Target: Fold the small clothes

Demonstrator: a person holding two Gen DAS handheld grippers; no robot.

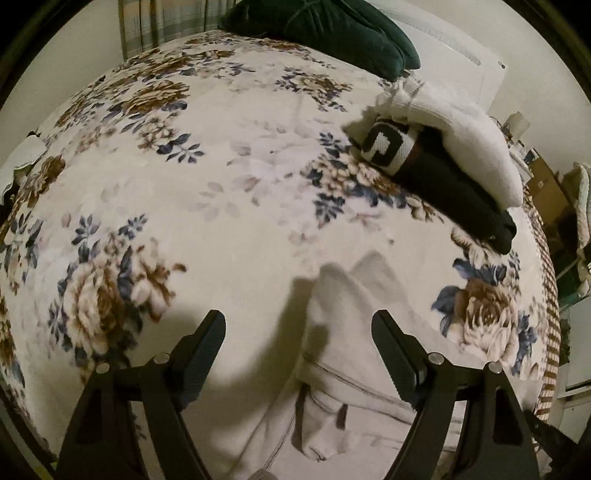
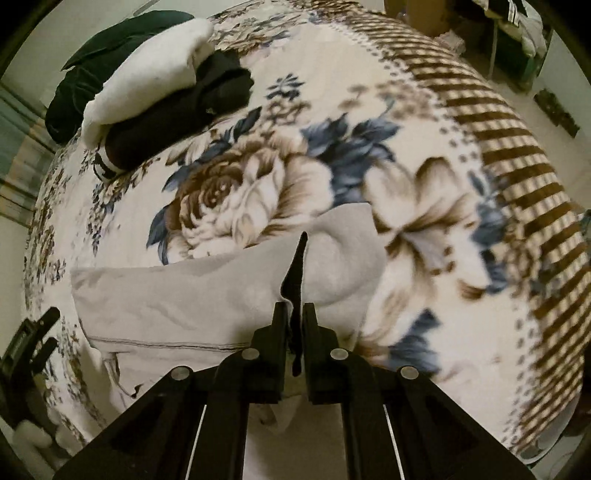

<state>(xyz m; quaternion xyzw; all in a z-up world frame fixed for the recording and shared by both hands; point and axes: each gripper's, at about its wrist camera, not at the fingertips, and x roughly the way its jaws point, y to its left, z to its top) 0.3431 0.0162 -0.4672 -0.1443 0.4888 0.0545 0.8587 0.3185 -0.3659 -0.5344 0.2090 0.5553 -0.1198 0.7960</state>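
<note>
A small light grey garment point(image 1: 343, 354) with dark stitched seams lies on the floral blanket, partly folded. In the left wrist view my left gripper point(image 1: 298, 325) is open and empty, its jaws wide apart just above the garment's near end. In the right wrist view my right gripper point(image 2: 294, 306) is shut on a raised fold of the same garment point(image 2: 184, 295), which hangs slightly lifted from the blanket. The left gripper point(image 2: 33, 339) shows at the lower left edge of that view.
A stack of folded clothes lies further back: a white piece point(image 1: 461, 140) on a black piece point(image 1: 454, 188) with a white printed band, also in the right wrist view point(image 2: 155, 74). A dark green pillow point(image 1: 332, 29) lies behind. The blanket's striped border point(image 2: 517, 155) marks the bed edge.
</note>
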